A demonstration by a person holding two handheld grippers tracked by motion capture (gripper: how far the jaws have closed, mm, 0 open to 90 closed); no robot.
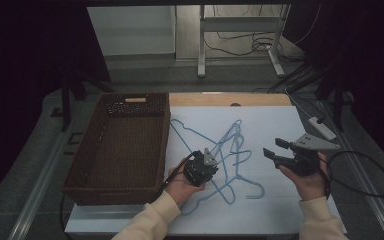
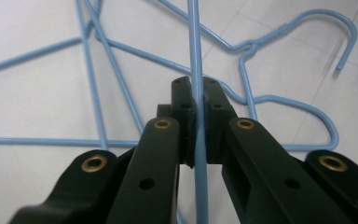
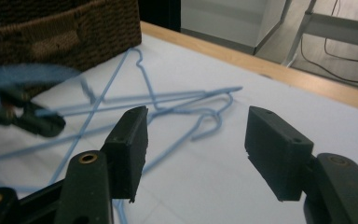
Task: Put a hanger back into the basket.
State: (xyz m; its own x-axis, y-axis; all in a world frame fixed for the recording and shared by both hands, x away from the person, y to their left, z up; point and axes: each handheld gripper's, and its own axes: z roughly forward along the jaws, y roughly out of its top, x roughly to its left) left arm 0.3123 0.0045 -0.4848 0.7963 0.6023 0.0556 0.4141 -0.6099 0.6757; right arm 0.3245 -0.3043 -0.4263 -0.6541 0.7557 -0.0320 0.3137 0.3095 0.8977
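Note:
Several light-blue wire hangers [image 1: 238, 125] lie tangled on the white table top [image 1: 280, 120]. My left gripper [image 1: 210, 161] sits at the left side of the tangle, shut on one hanger's wire. In the left gripper view that wire [image 2: 195, 46] runs straight up between the closed pads of the left gripper [image 2: 196, 95], and other hangers with a hook [image 2: 349, 28] lie flat behind. My right gripper [image 1: 272, 146] hovers to the right of the pile, open and holding nothing. The right gripper [image 3: 193, 135] has its jaws wide apart, facing the hangers [image 3: 168, 105].
A brown wicker basket [image 1: 117, 145] stands along the table's left side, close to my left hand; its wall [image 3: 74, 32] also appears far left. A wooden strip [image 1: 230, 99] edges the back. A white power strip [image 1: 322, 127] and cables lie off the right side.

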